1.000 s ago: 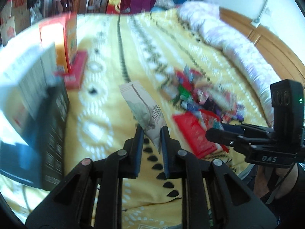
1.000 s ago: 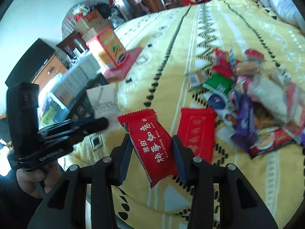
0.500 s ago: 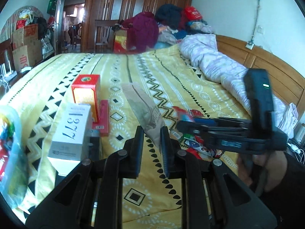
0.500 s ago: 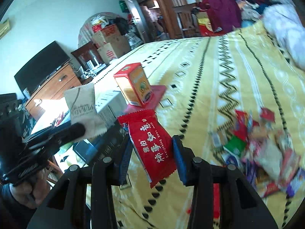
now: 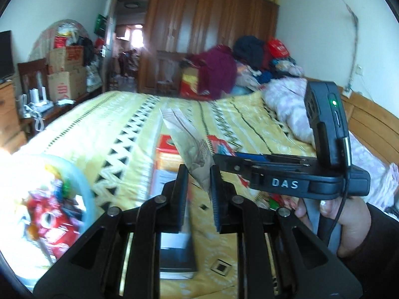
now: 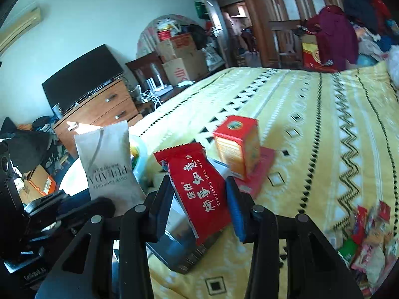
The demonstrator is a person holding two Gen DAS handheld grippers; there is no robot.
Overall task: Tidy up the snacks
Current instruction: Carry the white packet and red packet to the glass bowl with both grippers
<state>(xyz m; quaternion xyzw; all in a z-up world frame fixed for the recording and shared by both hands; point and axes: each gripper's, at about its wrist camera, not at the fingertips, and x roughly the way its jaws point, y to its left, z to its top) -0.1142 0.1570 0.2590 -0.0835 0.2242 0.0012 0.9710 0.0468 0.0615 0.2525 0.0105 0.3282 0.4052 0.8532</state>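
left gripper [image 5: 198,172] jaws clamp 1 grey packet [image 5: 192,147], right gripper [image 6: 199,186] jaws hold 1 red packet [image 6: 199,186], 1 orange box [image 6: 237,147]

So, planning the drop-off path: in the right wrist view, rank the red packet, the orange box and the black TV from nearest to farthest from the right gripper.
1. Red packet: clamped in the right gripper.
2. Orange box: just beyond, upright on the bed.
3. Black TV: far left, on the dresser.
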